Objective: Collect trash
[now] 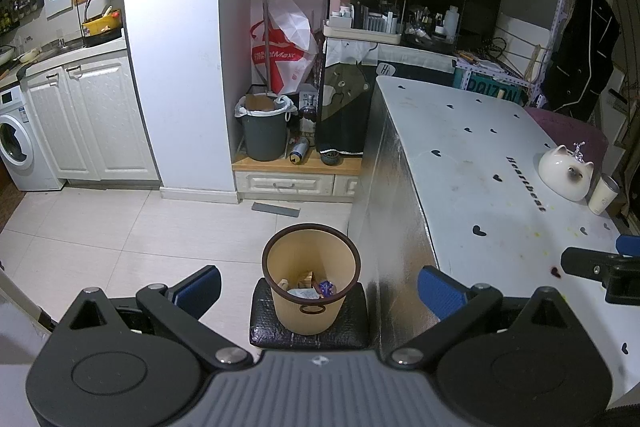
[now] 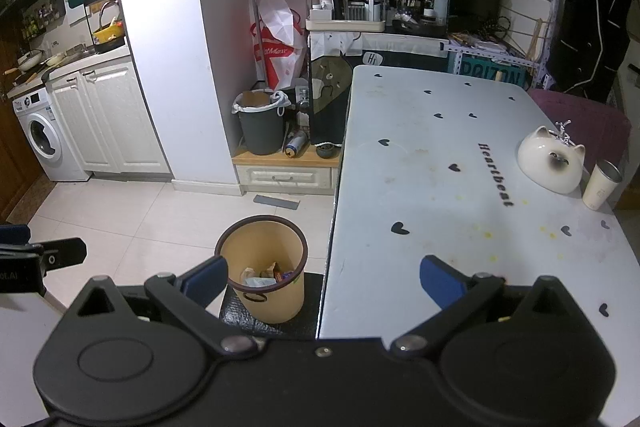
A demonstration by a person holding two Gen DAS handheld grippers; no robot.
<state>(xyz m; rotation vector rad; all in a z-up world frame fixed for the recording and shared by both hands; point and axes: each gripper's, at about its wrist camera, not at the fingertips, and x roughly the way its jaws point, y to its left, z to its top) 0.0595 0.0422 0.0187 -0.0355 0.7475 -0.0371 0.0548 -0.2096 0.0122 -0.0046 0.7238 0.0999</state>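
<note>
My left gripper (image 1: 319, 287) and right gripper (image 2: 323, 281) both hang with fingers wide apart, holding nothing. Just beyond them the tan bin (image 1: 311, 281) stands on a black stool (image 1: 264, 327) beside the counter (image 2: 460, 187), trash (image 1: 316, 289) lying in its bottom. Farther along the counter sit a cat bowl (image 2: 550, 161) and a cup (image 2: 600, 185).

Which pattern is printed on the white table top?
Small black hearts on the table, clearest in the right wrist view.
</note>
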